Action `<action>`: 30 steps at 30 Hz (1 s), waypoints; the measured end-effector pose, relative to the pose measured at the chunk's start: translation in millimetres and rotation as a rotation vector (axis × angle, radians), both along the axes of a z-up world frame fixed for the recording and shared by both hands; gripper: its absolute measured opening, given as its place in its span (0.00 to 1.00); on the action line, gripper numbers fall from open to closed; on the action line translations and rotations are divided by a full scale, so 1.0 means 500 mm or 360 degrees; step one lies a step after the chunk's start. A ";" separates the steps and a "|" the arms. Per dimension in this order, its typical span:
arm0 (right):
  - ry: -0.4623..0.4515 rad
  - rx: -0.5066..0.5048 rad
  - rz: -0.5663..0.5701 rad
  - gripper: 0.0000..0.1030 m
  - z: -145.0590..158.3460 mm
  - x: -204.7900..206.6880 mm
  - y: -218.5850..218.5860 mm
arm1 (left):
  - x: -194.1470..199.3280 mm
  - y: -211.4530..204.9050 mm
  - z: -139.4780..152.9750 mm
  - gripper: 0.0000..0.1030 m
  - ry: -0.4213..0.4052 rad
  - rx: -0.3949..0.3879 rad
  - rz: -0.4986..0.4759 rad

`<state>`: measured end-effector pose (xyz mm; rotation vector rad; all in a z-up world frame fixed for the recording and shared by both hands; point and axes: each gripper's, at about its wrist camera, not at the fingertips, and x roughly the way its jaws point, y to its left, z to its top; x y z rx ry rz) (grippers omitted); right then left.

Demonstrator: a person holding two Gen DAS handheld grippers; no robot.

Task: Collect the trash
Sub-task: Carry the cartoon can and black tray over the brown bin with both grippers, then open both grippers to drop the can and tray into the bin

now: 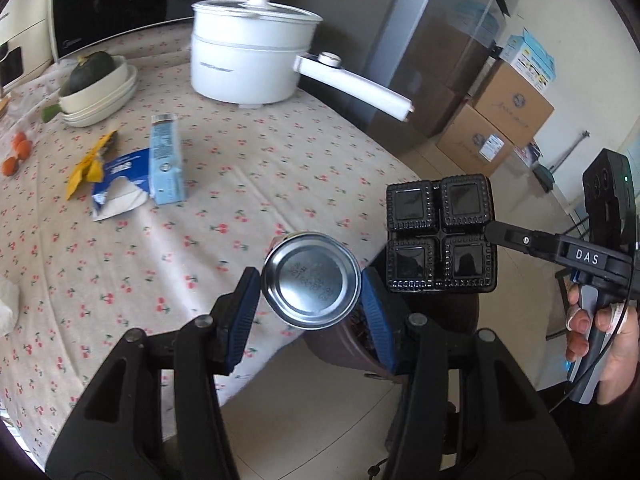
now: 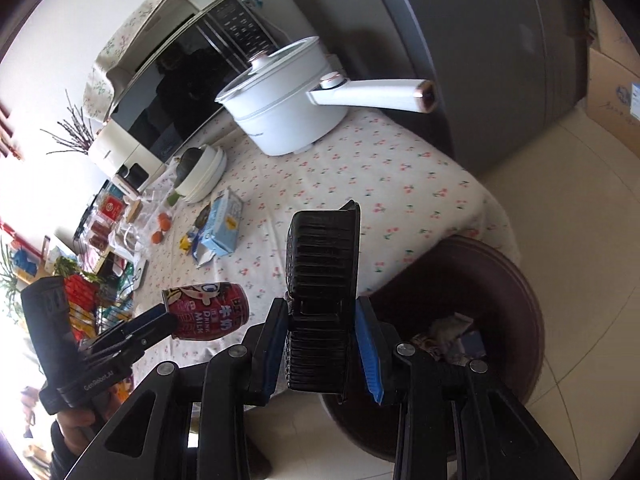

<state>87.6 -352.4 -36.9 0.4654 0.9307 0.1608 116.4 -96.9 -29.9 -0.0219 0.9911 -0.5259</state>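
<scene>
My left gripper (image 1: 311, 300) is shut on a red milk can (image 1: 311, 280), its silver base facing the camera; the can also shows in the right wrist view (image 2: 208, 311). My right gripper (image 2: 322, 336) is shut on a black four-cell plastic tray (image 2: 322, 280), held on edge; the tray shows in the left wrist view (image 1: 440, 236). Both are held near the table's edge above a dark brown bin (image 2: 480, 280) with trash inside. A blue milk carton (image 1: 166, 160), a torn blue-white wrapper (image 1: 116, 192) and a yellow wrapper (image 1: 90, 164) lie on the table.
The table (image 1: 260, 168) has a cherry-print cloth. On it stand a white electric pot (image 1: 248, 60) with a long handle, stacked bowls with a dark squash (image 1: 96, 88) and small oranges (image 1: 18, 152). A grey fridge (image 2: 500, 40) and cardboard boxes (image 1: 500, 120) stand beyond.
</scene>
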 end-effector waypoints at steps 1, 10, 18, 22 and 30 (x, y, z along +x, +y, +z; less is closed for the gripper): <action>0.0007 -0.0019 -0.0021 0.34 -0.004 -0.010 -0.018 | -0.003 -0.022 -0.004 0.52 0.0000 0.0007 -0.0036; 0.0127 -0.0109 -0.0158 0.34 -0.060 -0.082 -0.141 | -0.025 -0.176 -0.065 0.52 0.0067 0.0079 -0.0238; 0.0192 -0.0158 -0.0173 0.34 -0.087 -0.092 -0.171 | -0.023 -0.200 -0.119 0.77 0.0177 0.0173 -0.0217; 0.0199 -0.0170 -0.0145 0.34 -0.090 -0.080 -0.159 | -0.023 -0.180 -0.108 0.88 0.0146 0.0178 -0.0135; 0.0233 -0.0207 -0.0109 0.35 -0.099 -0.057 -0.128 | -0.013 -0.125 -0.098 0.89 0.0124 0.0198 -0.0026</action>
